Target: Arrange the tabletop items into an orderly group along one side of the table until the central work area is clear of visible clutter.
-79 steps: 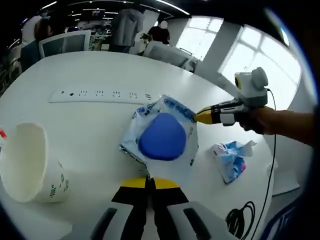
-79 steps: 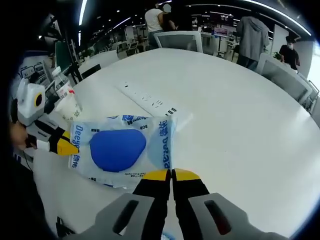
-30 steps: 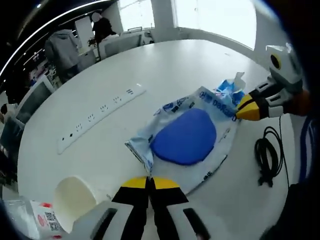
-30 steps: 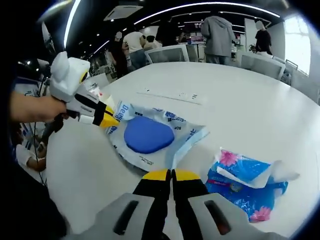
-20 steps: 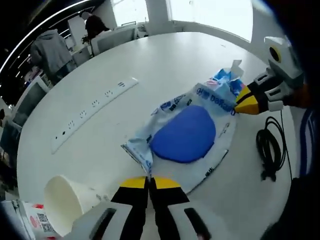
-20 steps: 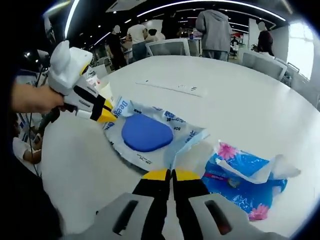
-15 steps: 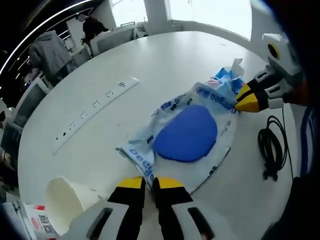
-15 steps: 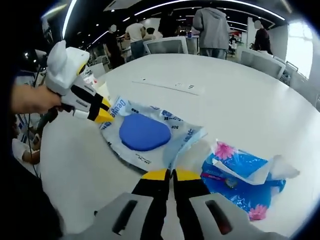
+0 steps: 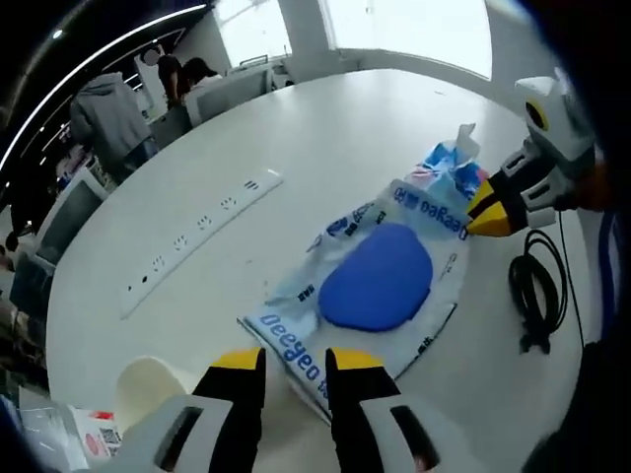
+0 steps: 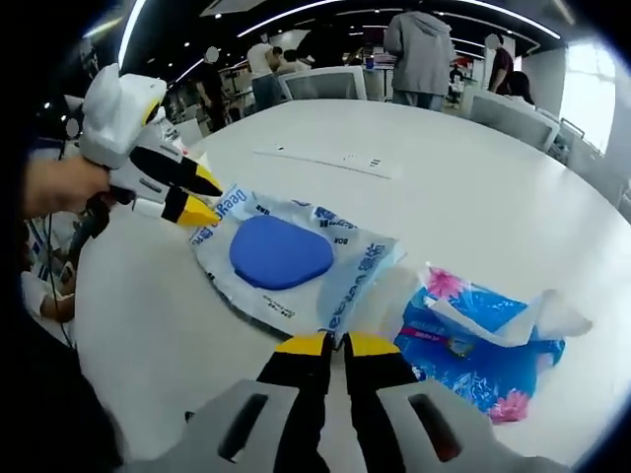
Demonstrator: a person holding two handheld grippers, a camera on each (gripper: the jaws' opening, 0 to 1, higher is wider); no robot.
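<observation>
The left gripper (image 9: 294,357), jaws apart, hovers just off the wipes pack (image 9: 370,291); the right gripper (image 10: 329,342) is clamped on its other edge. The pack lies flat beside the tissue packet (image 10: 485,352). Cup (image 9: 153,380), power strip (image 9: 202,243) and cable (image 9: 533,296) remain scattered, so tidying looks barely begun.

Open-plan office: big round white table (image 9: 325,128), bright windows (image 9: 394,25) behind it, ceiling strip lights (image 10: 296,12). White chairs (image 10: 325,84) at the table's far edge, people (image 10: 424,44) standing among desks beyond.
</observation>
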